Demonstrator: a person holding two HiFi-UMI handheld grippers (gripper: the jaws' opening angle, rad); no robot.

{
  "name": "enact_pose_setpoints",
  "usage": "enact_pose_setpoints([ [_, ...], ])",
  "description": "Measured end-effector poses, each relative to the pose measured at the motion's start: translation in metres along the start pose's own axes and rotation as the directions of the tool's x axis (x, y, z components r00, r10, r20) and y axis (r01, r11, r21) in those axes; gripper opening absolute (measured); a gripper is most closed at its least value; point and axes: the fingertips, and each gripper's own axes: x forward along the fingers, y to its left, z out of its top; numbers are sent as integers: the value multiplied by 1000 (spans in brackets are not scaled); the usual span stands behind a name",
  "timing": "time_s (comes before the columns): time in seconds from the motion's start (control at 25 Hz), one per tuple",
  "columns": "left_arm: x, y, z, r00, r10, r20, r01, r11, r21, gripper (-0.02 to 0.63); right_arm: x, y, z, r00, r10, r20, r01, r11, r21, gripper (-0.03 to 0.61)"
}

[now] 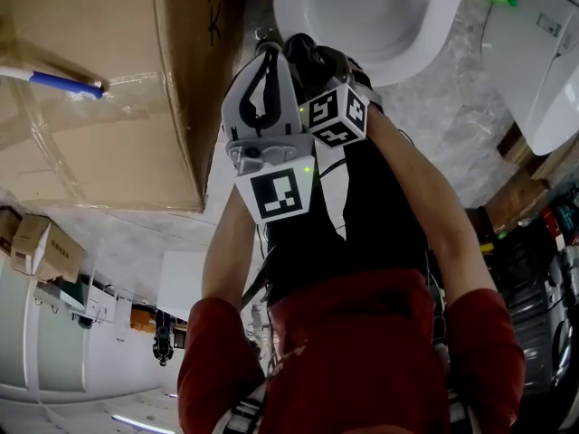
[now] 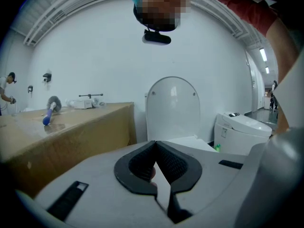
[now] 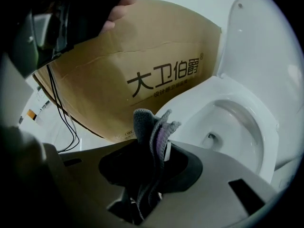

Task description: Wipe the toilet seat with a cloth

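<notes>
A white toilet (image 1: pixel 412 48) stands just ahead of both grippers, its lid (image 2: pixel 172 107) raised upright. In the right gripper view the seat rim (image 3: pixel 190 109) and the open bowl lie close beyond the jaws. My right gripper (image 3: pixel 154 146) is shut on a grey cloth (image 3: pixel 151 129) with a purple side, and its folds stick up out of the jaws. My left gripper (image 2: pixel 155 144) is shut with nothing in it and sits right beside the right gripper (image 1: pixel 306 51) in the head view. The left gripper (image 1: pixel 268 45) points toward the bowl's near rim.
A large brown cardboard box (image 1: pixel 109 89) with print stands directly left of the toilet; a blue-handled brush (image 2: pixel 49 114) lies on top of it. A second white toilet (image 2: pixel 243 129) stands to the right. A person (image 2: pixel 5 87) is at the far left wall. Cables (image 3: pixel 59 108) hang by the box.
</notes>
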Motion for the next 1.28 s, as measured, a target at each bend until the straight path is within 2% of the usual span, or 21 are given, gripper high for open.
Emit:
enact_pose_setpoints([
  [0.28,-5,13,14,999,-2,49,0,999,54,14,22,-25,48,998,7,56,0,990,-138,103],
  [0.52,-6,30,12,999,36,40,-38,999,26,14,42,-69,95,993,-54,104,71,982,-176,103],
  [0.84,6,25,13,999,32,22,-33,999,14,14,56,-147,144,975,-175,134,191,974,-122,104],
  [1.28,28,10,28,999,4,33,-5,1000,15,14,50,-221,161,948,-272,165,288,954,-80,104],
])
